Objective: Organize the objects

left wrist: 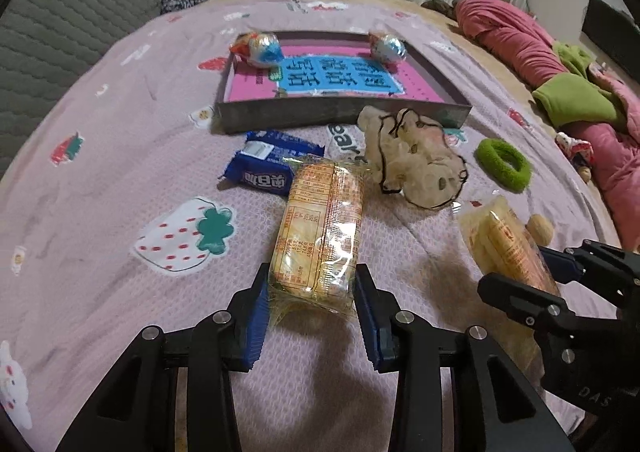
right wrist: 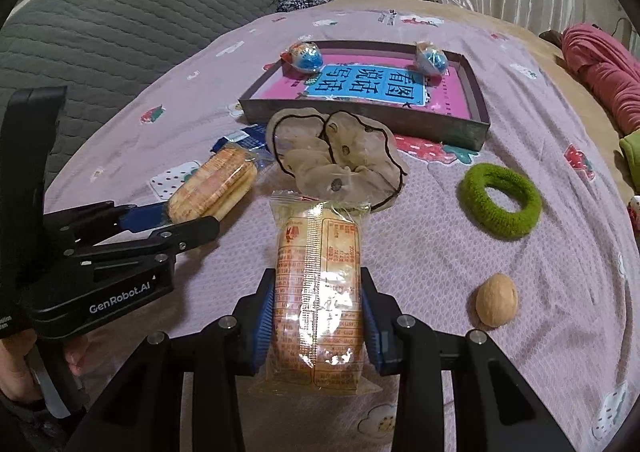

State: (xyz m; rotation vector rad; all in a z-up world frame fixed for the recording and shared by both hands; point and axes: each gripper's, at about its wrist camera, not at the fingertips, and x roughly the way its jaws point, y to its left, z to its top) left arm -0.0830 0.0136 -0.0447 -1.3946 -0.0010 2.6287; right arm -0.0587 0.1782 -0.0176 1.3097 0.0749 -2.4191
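Note:
My left gripper (left wrist: 312,292) is shut on a clear-wrapped cracker packet (left wrist: 320,228) lying lengthwise between its blue pads; it also shows at the left of the right wrist view (right wrist: 214,188). My right gripper (right wrist: 318,316) is shut on a second cracker packet (right wrist: 320,292), seen at the right of the left wrist view (left wrist: 508,244). Ahead stands a shallow grey box (left wrist: 344,118) holding a pink and blue book (left wrist: 336,82) and two foil-wrapped eggs (left wrist: 260,48) (left wrist: 388,46) in its far corners.
On the pink bedspread lie a blue snack packet (left wrist: 268,164), a beige scrunchie (right wrist: 340,156), a green hair ring (right wrist: 500,200) and a walnut (right wrist: 496,300). A grey sofa back (right wrist: 120,20) is on the left, pink clothes (left wrist: 520,36) on the right.

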